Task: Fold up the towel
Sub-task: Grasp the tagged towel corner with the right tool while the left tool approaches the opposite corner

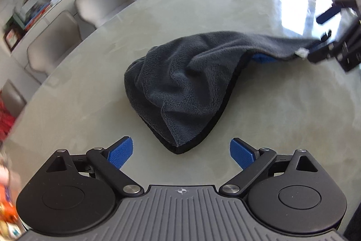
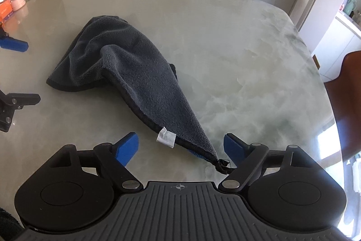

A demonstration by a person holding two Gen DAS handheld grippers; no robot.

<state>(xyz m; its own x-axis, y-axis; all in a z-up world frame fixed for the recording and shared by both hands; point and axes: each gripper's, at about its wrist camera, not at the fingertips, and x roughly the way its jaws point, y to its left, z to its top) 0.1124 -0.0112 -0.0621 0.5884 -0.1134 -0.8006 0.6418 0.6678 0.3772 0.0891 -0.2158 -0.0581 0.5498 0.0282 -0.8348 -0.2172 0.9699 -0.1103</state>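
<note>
On the pale tabletop [image 2: 237, 55] the grey towel [image 2: 126, 64] lies bunched, one corner between my right tool's [image 2: 180, 147] open fingers, my left tool [image 1: 180, 154] open too; closing askew, I'd likely miss it.

The left wrist camera is looking steeply down along its fingers at the table [image 1: 90, 83], close above it; the right wrist camera is facing the same table [image 2: 248, 60] from another side, equally near; both are sharing the grey towel [image 1: 180, 83] [image 2: 126, 60] between them.
</note>
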